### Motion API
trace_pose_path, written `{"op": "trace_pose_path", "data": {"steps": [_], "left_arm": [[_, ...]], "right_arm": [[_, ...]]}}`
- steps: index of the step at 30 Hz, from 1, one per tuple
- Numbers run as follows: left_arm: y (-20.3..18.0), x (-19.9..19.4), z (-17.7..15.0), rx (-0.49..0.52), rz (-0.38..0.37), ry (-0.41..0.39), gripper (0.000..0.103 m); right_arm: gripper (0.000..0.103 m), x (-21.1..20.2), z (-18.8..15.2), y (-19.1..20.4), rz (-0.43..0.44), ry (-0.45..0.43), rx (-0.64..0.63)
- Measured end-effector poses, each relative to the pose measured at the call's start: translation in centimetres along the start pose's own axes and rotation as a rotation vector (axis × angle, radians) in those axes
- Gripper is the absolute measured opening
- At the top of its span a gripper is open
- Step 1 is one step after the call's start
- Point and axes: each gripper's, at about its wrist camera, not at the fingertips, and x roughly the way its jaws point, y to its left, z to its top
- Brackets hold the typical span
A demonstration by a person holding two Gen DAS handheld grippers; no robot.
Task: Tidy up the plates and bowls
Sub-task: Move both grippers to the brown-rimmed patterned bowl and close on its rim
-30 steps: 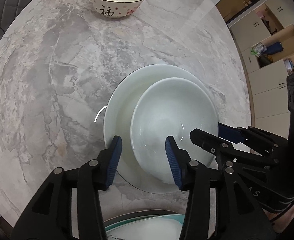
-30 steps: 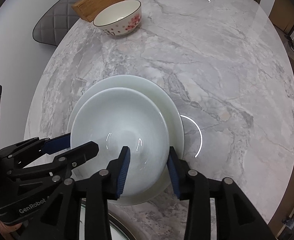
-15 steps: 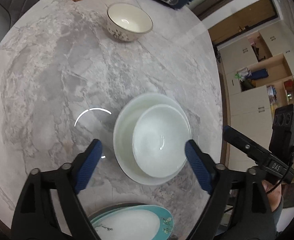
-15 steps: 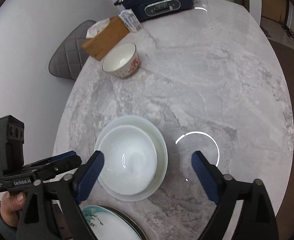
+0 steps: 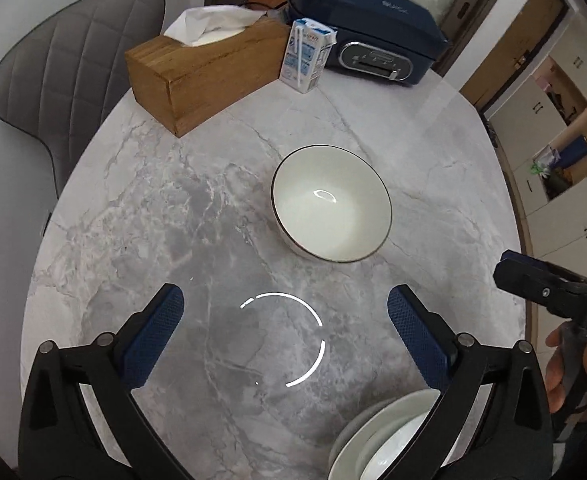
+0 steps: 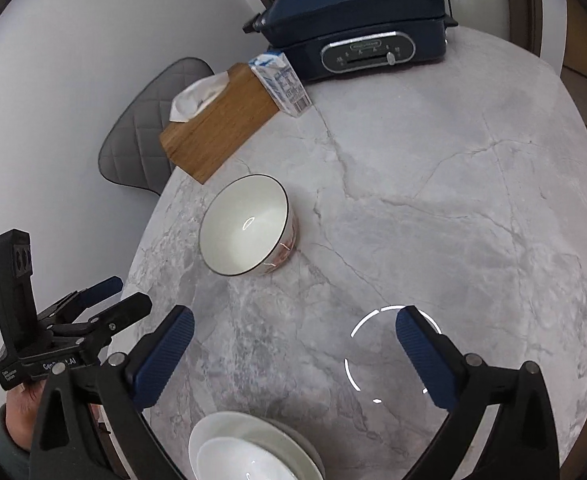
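Note:
A white bowl with a dark rim (image 5: 331, 204) stands alone on the marble table (image 5: 173, 220); the right wrist view shows it too (image 6: 245, 226), with red flowers on its side. A plain white bowl nested in a white plate (image 5: 377, 444) sits at the near edge, also in the right wrist view (image 6: 249, 448). My left gripper (image 5: 285, 340) is open and empty, above the table, short of the dark-rimmed bowl. My right gripper (image 6: 293, 356) is open and empty above the white stack. Each gripper shows at the side of the other's view.
A wooden tissue box (image 5: 205, 68), a milk carton (image 5: 307, 56) and a dark blue electric grill (image 5: 365, 36) stand at the table's far side. A grey chair (image 5: 73, 64) is behind the table at left. Cabinets (image 5: 553, 112) are at right.
Both grippers let go of the white bowl on the plate, opened wide and rose. They now point farther across the table, toward the dark-rimmed bowl.

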Motion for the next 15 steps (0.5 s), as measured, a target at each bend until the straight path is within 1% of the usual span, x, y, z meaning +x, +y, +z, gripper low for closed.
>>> {"op": "trace_pose_path", "data": {"steps": [2, 3, 5, 6, 10, 12, 13, 15], "left_arm": [[0.4, 1.6, 1.5, -0.025, 0.03, 0.002, 0.102], [0.4, 2.5, 2.1, -0.031, 0.03, -0.002, 0.102], [0.8, 4.1, 3.1, -0.053, 0.034, 0.0, 0.102], [0.8, 4.9, 3.4, -0.055, 0.033, 0.01, 0.102], [0.6, 7.4, 3.8, -0.034, 0.059, 0.044, 0.102], [1.0, 8.3, 3.8, -0.046, 0.055, 0.05, 0.102], [1.2, 8.7, 3.9, -0.053, 0.055, 0.051, 0.099], [1.6, 9.6, 4.0, -0.059, 0.049, 0.062, 0.085]], "right_arm": [[0.101, 2.0, 1.9, -0.3, 0.022, 0.033, 0.033], [0.098, 2.9, 2.8, -0.2, 0.021, 0.045, 0.032], [0.095, 4.4, 4.2, -0.2, -0.001, 0.057, 0.021], [0.091, 5.1, 4.7, -0.1, -0.007, 0.067, 0.017], [0.081, 8.0, 5.8, 0.1, -0.039, 0.116, -0.008], [0.076, 9.2, 5.9, 0.0, -0.054, 0.133, -0.019], [0.074, 9.7, 6.0, -0.1, -0.059, 0.141, -0.019], [0.07, 10.6, 6.0, -0.2, -0.065, 0.157, -0.022]]}}
